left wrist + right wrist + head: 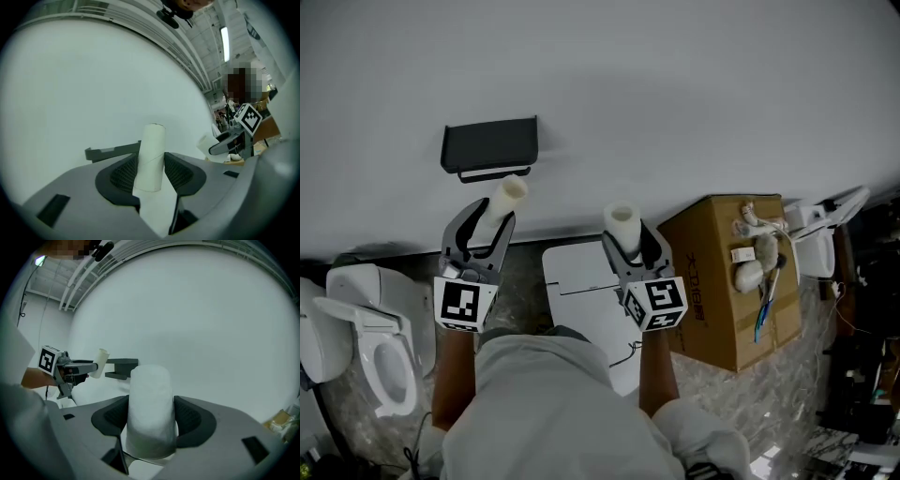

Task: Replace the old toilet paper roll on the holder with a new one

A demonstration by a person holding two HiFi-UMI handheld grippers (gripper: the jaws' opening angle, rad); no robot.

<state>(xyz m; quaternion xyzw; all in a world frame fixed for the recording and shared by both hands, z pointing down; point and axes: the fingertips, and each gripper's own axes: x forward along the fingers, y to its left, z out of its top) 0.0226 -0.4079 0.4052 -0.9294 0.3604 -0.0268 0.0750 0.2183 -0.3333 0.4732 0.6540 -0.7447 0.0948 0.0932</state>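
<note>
Below the black holder at upper left of the head view, your left gripper pinches the old tube, likely light and crushable, in its jaws, while the jaws of your right gripper squeeze the soft new roll mid-body, probably best held gently.

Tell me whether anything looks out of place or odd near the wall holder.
Nothing is spilled or broken. The black holder on the wall stands empty: the bare cardboard tube is clamped in the left gripper near it, and the right gripper clamps the full roll.
</note>
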